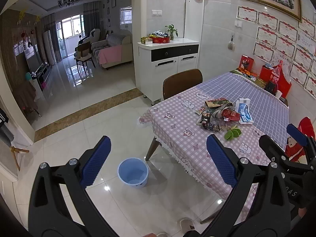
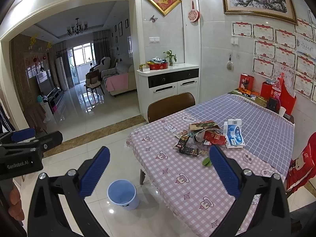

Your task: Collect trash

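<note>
Blue ribbed pads line both tools. The left gripper [image 1: 158,154] stands spread wide and holds nothing, hanging in the air short of the near edge of the table [image 1: 177,138], above the tiled floor. The right gripper [image 2: 159,165] is just as wide and empty, its right finger reaching over the table's near part.

On the floor just off the table's near left corner, beside a table leg, stands a light blue bucket [image 1: 133,172], open-topped, with nothing clearly visible inside it. Nothing lies between either tool and the bucket.

The trash pile [image 1: 217,114] sits near the middle of the table, on the pink checked cloth close to where a purple grid cloth [image 1: 246,92] begins. It is a loose heap of dark and red snack wrappers, a brown-green packet and crumpled paper. Touching the heap on its right lies a white and blue box [image 1: 244,111]. Green leaves [image 1: 233,133] lie at the heap's near edge, towards the tools; in the right wrist view the right finger partly covers them.

At the table's far left side stands a brown chair [image 1: 182,82], pushed in. Along the table's far end, against the wall, stand red boxes [image 1: 245,62] and a cola bottle [image 1: 276,74]. A red cushion [image 2: 300,162] sits at the table's right side. Behind the chair is a white cabinet [image 1: 167,63].
</note>
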`<state>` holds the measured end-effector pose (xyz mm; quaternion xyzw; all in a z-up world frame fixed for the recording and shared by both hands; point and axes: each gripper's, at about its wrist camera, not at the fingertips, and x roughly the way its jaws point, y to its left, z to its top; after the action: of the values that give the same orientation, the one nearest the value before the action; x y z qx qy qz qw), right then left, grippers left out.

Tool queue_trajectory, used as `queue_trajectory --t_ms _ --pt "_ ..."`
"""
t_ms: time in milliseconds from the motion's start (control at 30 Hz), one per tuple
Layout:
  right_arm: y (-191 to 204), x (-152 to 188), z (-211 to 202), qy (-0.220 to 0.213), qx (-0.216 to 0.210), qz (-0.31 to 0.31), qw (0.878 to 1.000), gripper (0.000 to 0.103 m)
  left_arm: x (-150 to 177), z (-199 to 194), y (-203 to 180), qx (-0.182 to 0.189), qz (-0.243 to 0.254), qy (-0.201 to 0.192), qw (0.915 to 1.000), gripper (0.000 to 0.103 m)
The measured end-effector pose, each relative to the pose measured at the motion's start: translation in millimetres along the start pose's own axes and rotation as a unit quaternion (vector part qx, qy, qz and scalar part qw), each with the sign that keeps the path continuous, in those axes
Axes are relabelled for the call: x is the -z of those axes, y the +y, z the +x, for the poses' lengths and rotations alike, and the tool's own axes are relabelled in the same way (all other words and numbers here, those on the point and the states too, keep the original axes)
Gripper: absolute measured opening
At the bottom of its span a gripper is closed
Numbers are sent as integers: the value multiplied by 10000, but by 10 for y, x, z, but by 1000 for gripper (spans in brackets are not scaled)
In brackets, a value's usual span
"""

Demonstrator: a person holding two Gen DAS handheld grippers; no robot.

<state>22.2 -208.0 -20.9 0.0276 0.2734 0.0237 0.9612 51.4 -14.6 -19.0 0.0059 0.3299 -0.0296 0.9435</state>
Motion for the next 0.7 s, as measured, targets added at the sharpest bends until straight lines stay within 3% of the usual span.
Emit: queue_trajectory --t_ms 400,700 --pt "214 50 28 162 32 150 9998 99 71 27 180 21 84 222 9997 95" --pt "32 131 163 301 81 330 9990 99 44 317 109 156 133 549 9983 95"
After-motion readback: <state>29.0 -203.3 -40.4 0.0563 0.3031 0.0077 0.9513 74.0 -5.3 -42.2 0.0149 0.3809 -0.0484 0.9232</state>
